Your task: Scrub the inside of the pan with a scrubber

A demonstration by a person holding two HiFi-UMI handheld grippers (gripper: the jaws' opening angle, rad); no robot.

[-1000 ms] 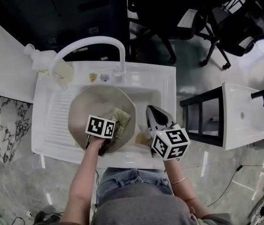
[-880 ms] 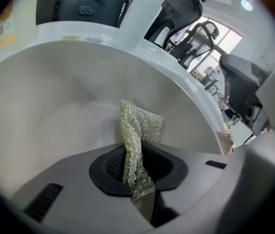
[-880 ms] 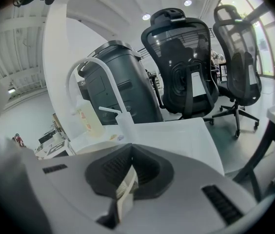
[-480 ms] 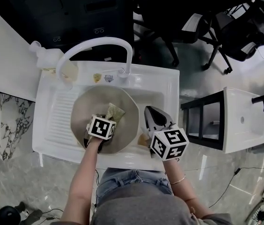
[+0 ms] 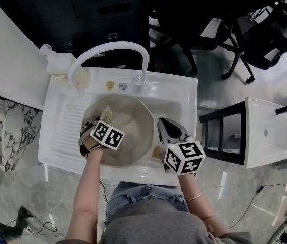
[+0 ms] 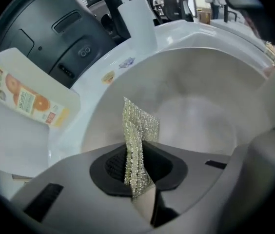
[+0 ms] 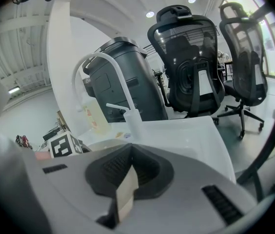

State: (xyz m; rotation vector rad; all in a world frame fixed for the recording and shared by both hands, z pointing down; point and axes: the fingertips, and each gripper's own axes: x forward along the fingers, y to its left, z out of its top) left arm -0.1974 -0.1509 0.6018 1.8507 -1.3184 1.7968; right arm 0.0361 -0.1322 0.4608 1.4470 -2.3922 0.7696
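The pan (image 5: 133, 131), lying in the white sink (image 5: 184, 93), is steadied by the right tongs (image 7: 126, 186), shut on a tan piece judged to be its handle (image 5: 156, 151). The mesh scrubber (image 6: 138, 126) is pinched in the left tongs (image 6: 138, 177), inside the pan by its left rim. Print on the orange-labelled bottle (image 6: 28, 99) cannot be read.

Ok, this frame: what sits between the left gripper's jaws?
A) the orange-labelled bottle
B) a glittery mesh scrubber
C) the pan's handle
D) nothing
B: in the left gripper view the left gripper is shut on the scrubber, which stands up over the pan.
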